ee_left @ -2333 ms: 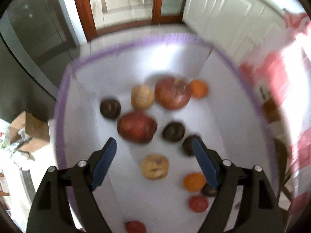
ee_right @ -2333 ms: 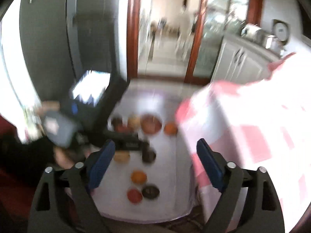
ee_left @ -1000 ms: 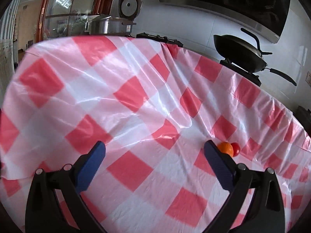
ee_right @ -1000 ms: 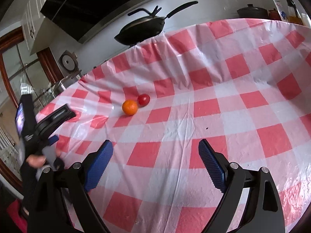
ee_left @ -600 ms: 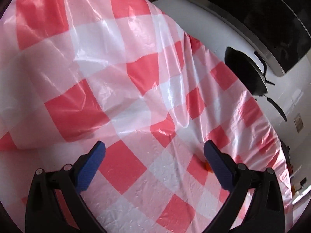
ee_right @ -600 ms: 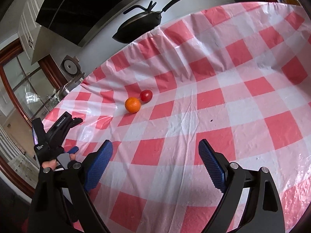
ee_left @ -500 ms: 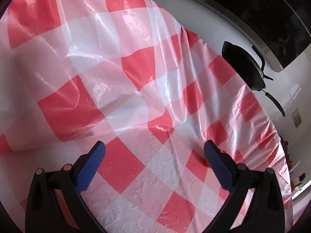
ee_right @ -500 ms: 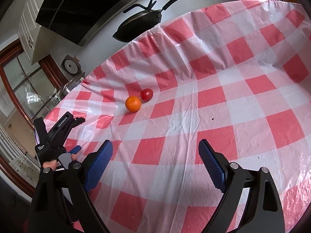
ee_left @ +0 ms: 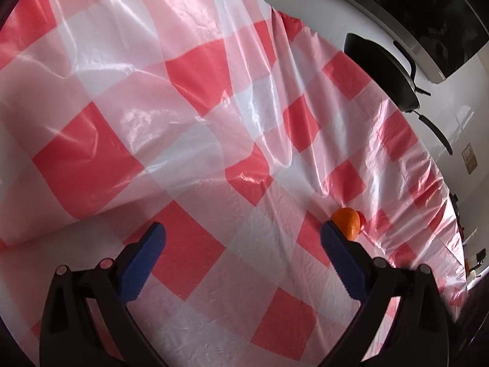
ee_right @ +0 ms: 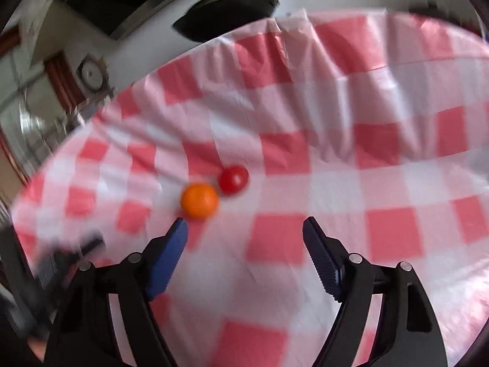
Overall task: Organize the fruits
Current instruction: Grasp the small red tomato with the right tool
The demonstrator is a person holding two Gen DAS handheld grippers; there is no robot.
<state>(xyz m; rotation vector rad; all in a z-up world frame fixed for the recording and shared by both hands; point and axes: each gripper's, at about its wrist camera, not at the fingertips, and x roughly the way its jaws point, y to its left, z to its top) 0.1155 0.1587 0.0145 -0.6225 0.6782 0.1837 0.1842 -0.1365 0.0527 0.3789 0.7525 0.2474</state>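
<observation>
An orange and a small red fruit lie touching each other on the red-and-white checked tablecloth. My right gripper hovers just short of them, its left fingertip close under the orange; its jaws are closing with nothing between them. In the left wrist view the same orange sits just beyond my right finger, with the red fruit peeking out behind it. My left gripper stands open and empty above the cloth.
A black frying pan sits on the counter behind the table, under a dark hood; in the left wrist view the pan is at the upper right. The cloth bulges up in a large fold at the left.
My right gripper has swept in towards the two fruits, which now look much larger and nearer, and its jaws have narrowed. My left gripper dipped and rolled slightly; the orange shows again beside its right finger.
</observation>
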